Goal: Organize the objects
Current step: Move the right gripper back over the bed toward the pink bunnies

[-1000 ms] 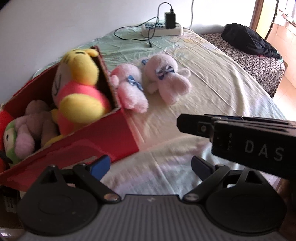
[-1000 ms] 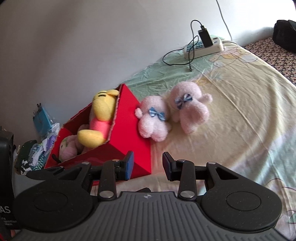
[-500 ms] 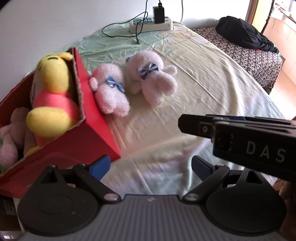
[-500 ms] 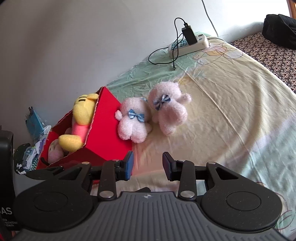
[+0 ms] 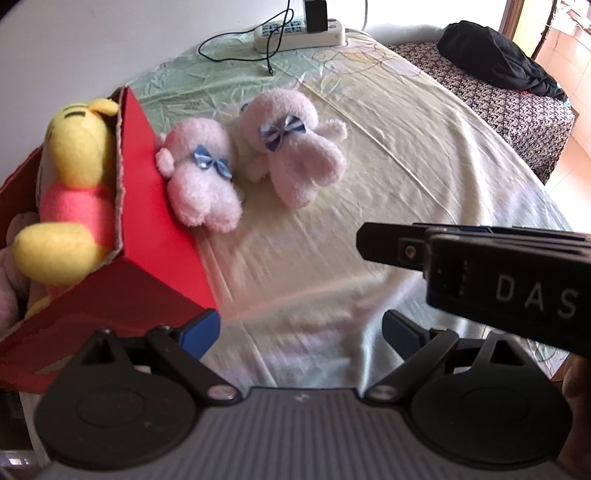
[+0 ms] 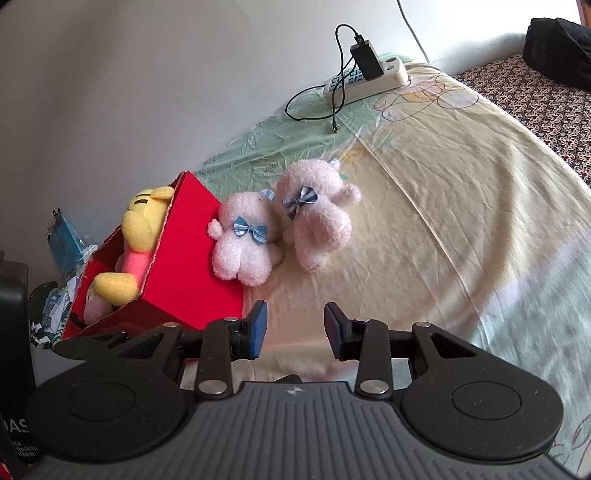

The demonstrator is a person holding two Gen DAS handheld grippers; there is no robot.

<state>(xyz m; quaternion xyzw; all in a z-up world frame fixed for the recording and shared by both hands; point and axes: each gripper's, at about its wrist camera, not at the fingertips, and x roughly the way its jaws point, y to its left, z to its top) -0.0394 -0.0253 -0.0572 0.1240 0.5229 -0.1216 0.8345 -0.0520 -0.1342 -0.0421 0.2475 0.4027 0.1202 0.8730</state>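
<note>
Two pink plush toys with blue bows lie on the bed sheet: one (image 5: 203,184) (image 6: 245,245) leans against the red box, the other (image 5: 295,144) (image 6: 314,218) lies just right of it. The red box (image 5: 147,236) (image 6: 188,273) holds a yellow plush bear (image 5: 74,177) (image 6: 142,229) and other soft toys. My left gripper (image 5: 301,326) is open and empty, near the box's front corner. My right gripper (image 6: 293,330) is open and empty too, short of the pink toys. The right gripper's black body (image 5: 498,273) crosses the left wrist view.
A white power strip (image 5: 299,31) (image 6: 365,79) with a black charger and cable lies at the head of the bed by the wall. A dark garment (image 5: 495,59) sits on a patterned mattress at the right. Clutter (image 6: 55,280) lies left of the box.
Both views have swung left to right, so the box has slid toward the left edge and the pink toys sit nearer the centre. Both grippers stay open.
</note>
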